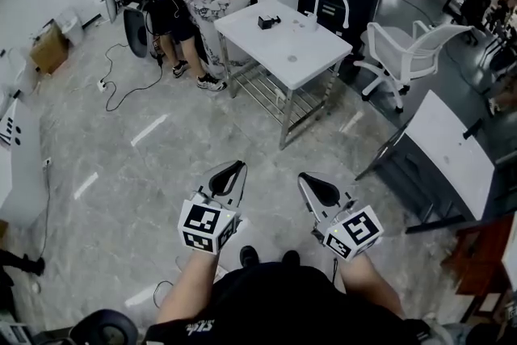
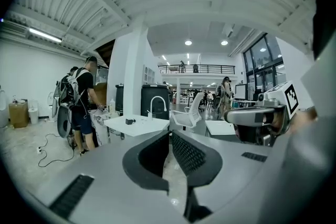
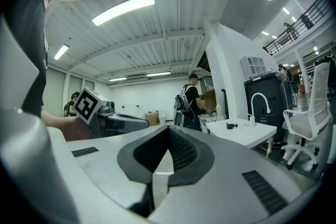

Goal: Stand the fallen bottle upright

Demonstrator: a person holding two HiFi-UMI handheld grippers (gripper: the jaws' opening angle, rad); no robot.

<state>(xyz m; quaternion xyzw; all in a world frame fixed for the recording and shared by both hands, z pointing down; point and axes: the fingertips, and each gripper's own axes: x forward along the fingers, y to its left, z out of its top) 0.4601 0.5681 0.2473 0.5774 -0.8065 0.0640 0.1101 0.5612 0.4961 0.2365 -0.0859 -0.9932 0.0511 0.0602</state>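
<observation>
We approach the white steel-legged table (image 1: 275, 44) at twelve o'clock; grey left gripper (image 1: 240, 166) and right gripper (image 1: 302, 177) are clenched, empty.

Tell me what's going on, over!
Left gripper shut, empty; right gripper shut, empty. White table ahead, bottle too small to make out. Path to it looks open.

The floor (image 1: 161, 166) round the white table (image 1: 311, 52) looks like polished grey stone, pretty glossy. The tabletop's smooth matt white, with a shiny metal rack (image 1: 271, 89) underneath. The box (image 1: 48, 51) far left of it is plain cardboard. The left gripper (image 2: 170, 134) is matt grey plastic with ribbed black pads (image 2: 188, 153).
</observation>
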